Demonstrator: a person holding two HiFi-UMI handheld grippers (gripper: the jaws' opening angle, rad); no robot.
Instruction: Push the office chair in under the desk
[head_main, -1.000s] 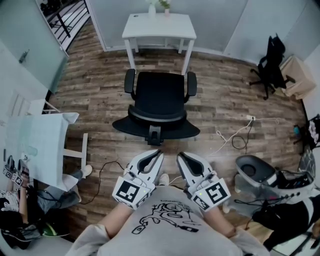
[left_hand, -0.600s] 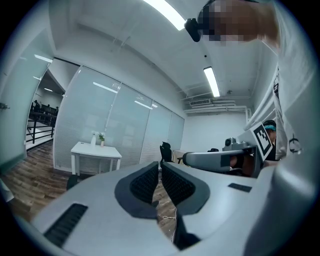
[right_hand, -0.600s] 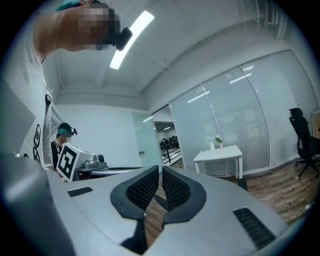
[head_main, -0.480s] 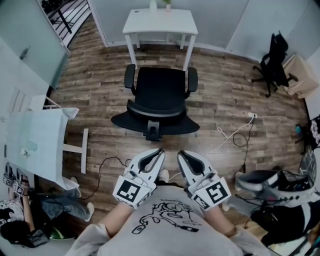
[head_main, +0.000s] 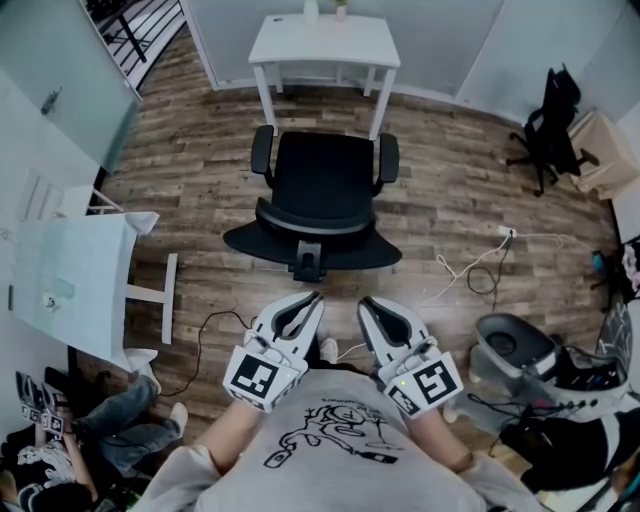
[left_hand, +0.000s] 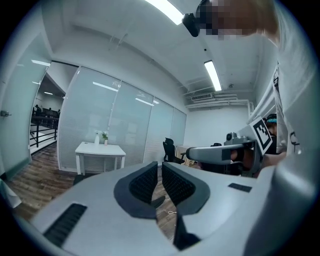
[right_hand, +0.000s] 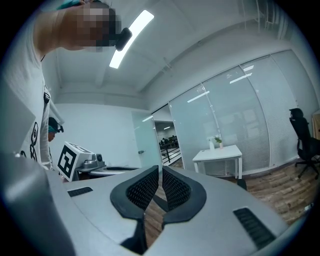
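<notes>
A black office chair (head_main: 322, 190) stands on the wood floor with its backrest toward me and its seat facing a small white desk (head_main: 325, 40) against the far wall. The chair sits just outside the desk, not under it. My left gripper (head_main: 312, 300) and right gripper (head_main: 368, 303) hang side by side close to my body, short of the chair's base, touching nothing. Both are shut and empty. The left gripper view has its shut jaws (left_hand: 160, 167) pointing toward the desk (left_hand: 100, 150). In the right gripper view the shut jaws (right_hand: 160, 172) also face the desk (right_hand: 220, 155).
A glass-topped table (head_main: 70, 285) stands at the left, and a person (head_main: 120, 440) sits on the floor below it. A loose cable (head_main: 470, 275) lies right of the chair. A grey machine (head_main: 510, 345) is at the lower right, and a second black chair (head_main: 545, 135) at the far right.
Both grippers have stayed where they were, still shut. The desk and chair sit slightly lower in the view. The person at the lower left has shifted on the floor.
</notes>
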